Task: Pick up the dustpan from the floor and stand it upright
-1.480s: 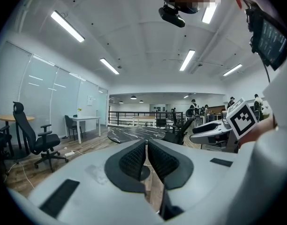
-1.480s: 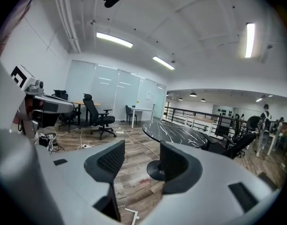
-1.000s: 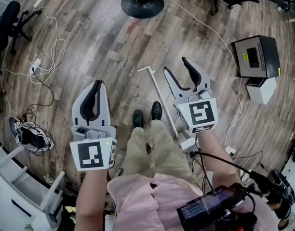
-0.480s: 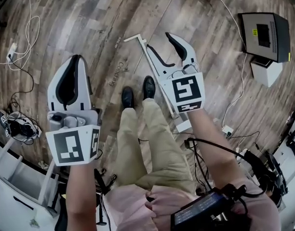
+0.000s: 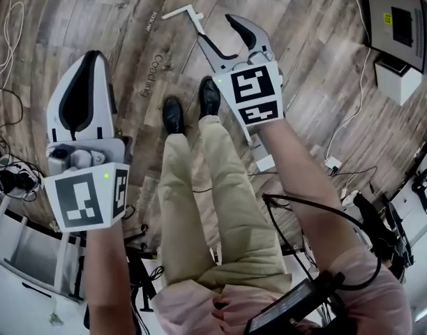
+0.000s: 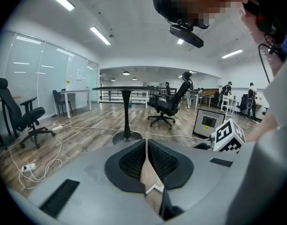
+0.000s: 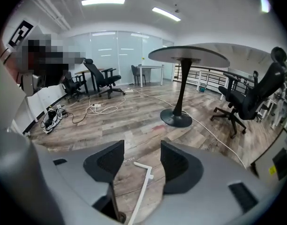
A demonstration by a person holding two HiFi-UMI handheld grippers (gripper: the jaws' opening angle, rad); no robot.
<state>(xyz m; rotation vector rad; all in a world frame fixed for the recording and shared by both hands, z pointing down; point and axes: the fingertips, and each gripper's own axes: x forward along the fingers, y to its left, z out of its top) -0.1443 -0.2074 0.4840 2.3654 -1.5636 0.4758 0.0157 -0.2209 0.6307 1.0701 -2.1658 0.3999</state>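
The dustpan lies flat on the wood floor. Its long white handle [image 5: 188, 14] runs from a T-shaped end at the top down under my right gripper to the white pan end [image 5: 264, 163] beside the person's leg. My right gripper [image 5: 217, 31] hovers above the handle's upper part, open, with nothing between the jaws. In the right gripper view the handle [image 7: 142, 185] shows on the floor between the spread jaws of the right gripper [image 7: 141, 156]. My left gripper [image 5: 88, 56] is held to the left, shut and empty; the left gripper [image 6: 146, 154] has its pads pressed together.
The person's two black shoes [image 5: 174, 114] stand just left of the handle. A black box [image 5: 403, 25] with a white box [image 5: 395, 82] sits on the floor at the right, and cables [image 5: 5, 16] trail at the left. A round table base [image 7: 176, 119] and office chairs [image 7: 103, 81] stand further off.
The head view has tilted down and both grippers appear larger and lower. My right gripper has moved along the handle toward its T-shaped end, still open. The left stays shut.
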